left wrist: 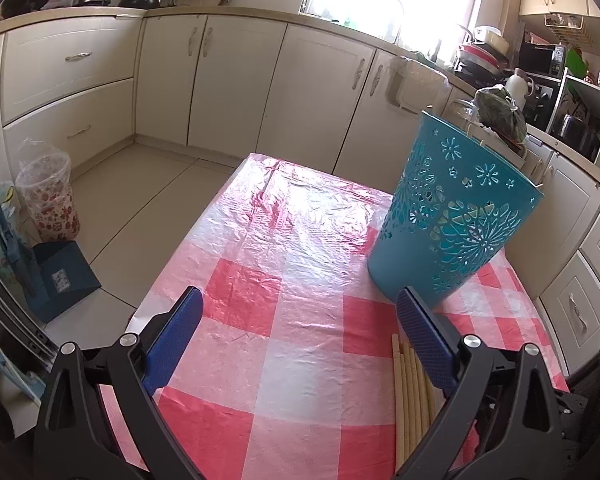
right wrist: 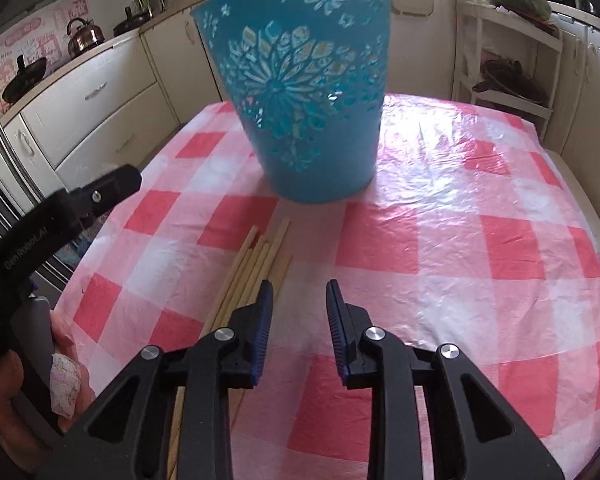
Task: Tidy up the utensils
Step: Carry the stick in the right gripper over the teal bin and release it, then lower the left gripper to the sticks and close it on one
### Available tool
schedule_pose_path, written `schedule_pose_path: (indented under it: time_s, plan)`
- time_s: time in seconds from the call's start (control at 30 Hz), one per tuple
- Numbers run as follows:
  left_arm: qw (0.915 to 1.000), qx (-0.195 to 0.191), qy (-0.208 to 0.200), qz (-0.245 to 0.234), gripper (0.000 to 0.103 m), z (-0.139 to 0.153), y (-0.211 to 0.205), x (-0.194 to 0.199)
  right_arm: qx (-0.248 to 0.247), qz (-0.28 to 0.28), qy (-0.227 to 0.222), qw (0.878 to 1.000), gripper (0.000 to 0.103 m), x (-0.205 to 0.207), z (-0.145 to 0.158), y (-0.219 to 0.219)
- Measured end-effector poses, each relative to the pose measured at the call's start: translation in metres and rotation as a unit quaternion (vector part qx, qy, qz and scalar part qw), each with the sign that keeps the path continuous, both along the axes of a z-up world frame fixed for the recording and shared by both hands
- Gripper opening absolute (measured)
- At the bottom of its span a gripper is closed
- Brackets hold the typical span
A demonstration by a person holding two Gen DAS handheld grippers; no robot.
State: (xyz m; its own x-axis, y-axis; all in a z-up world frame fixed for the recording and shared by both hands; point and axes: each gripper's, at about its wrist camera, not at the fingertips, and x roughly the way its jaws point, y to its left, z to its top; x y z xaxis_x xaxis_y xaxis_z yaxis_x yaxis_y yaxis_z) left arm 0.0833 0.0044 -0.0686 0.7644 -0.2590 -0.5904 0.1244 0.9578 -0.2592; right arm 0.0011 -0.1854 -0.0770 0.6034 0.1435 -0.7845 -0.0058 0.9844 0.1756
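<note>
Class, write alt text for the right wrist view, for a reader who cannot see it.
The right gripper, jaws slightly apart and empty, hangs above a red-and-white checked plastic tablecloth, just right of a bundle of pale wooden chopsticks. Behind them stands a teal plastic bucket with flower cut-outs.

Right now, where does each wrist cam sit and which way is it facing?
Left wrist: on the left gripper, angled down over the checked tablecloth toward the cabinets; its own two wide-apart fingers show.
Right wrist: on the right gripper, angled down at the chopsticks and teal basket; its own fingers, the left gripper's body and the holding hand show.
Shared: basket, chopsticks, tablecloth.
</note>
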Motion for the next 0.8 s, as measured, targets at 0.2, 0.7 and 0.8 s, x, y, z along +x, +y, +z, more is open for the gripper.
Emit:
schedule_pose_path:
  time_s: [0.2,0.7,0.8]
  plan:
    - [0.9999,-0.009,0.009,0.001,0.094,-0.002,0.002,0.003,-0.027,0.013,0.011,1.0,0.02,-0.004,-0.007,0.011]
    - [0.9845,0.094,0.095,-0.114,0.094,-0.02,-0.055,0.003,-0.049,0.005,0.011,0.999,0.009,-0.02,-0.007,-0.046]
    - [0.9804,0.128,0.104,-0.107,0.094,-0.027,-0.061,0.001,-0.033,0.0,0.005,0.999,0.008,-0.023,-0.008,-0.052]
